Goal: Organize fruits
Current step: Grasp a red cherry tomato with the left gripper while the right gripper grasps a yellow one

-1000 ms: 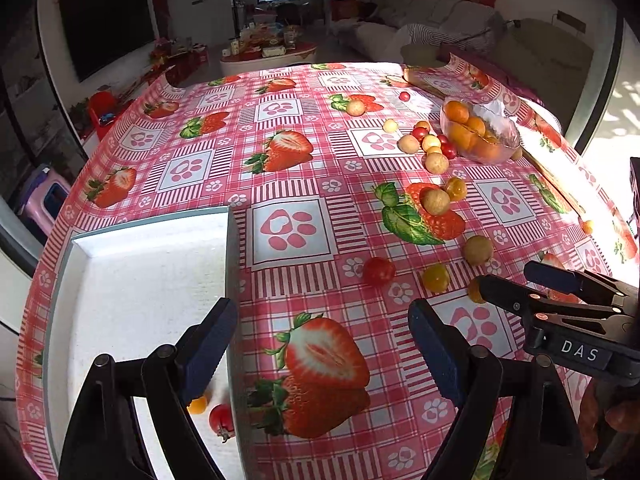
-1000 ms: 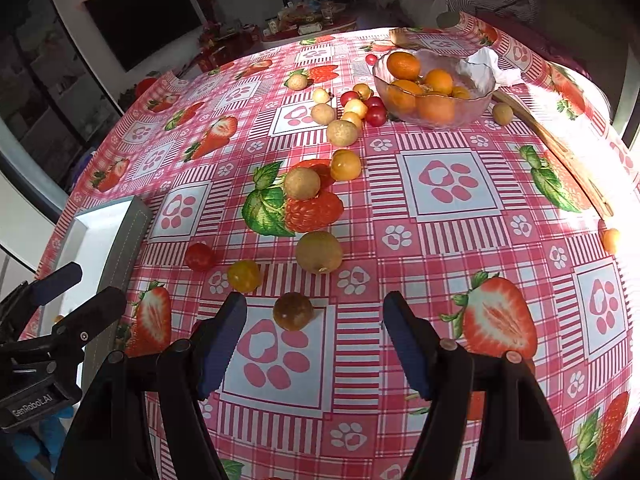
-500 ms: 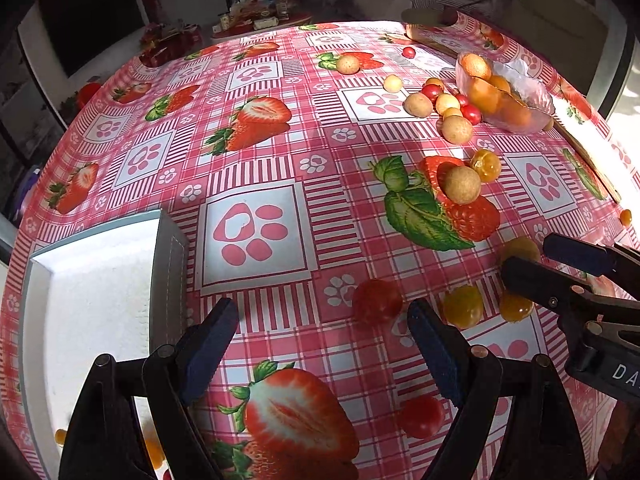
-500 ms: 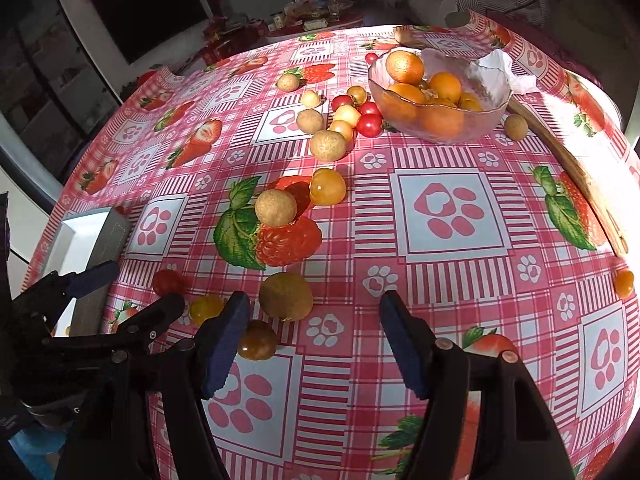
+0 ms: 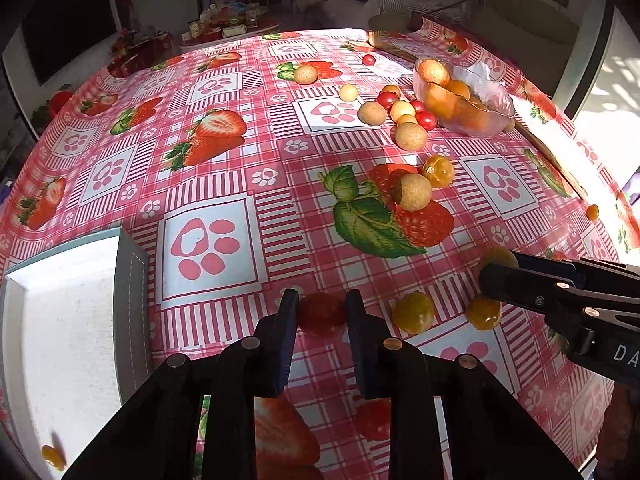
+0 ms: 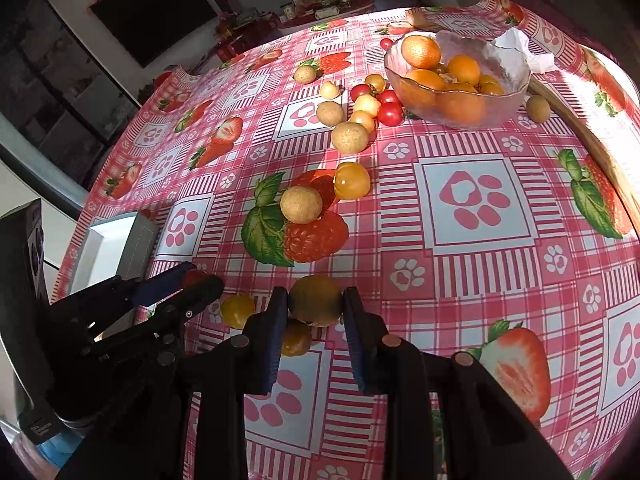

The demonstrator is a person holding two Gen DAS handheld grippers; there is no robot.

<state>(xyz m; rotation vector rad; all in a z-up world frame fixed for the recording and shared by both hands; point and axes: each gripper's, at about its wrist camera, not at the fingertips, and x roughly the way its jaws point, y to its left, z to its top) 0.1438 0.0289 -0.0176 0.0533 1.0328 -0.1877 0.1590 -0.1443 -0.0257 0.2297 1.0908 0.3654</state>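
Tablecloth (image 5: pixel 224 152): L tongs (image 5: pixel 322 314) clamp red tomato (image 5: pixel 322 312) nr tray (image 5: pixel 132 300) edge; R tongs (image 6: pixel 315 306) clamp longan (image 6: pixel 315 300).

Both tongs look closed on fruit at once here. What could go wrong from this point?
1. The left tongs pinch a soft red cherry tomato; squeezing harder might split it.
2. The right tongs hold a round longan with an orange cherry tomato right beneath; lifting may nudge that one rolling.
3. The two tongs sit close together, with a yellow cherry tomato between them; crossing toward the white tray could cause a collision.
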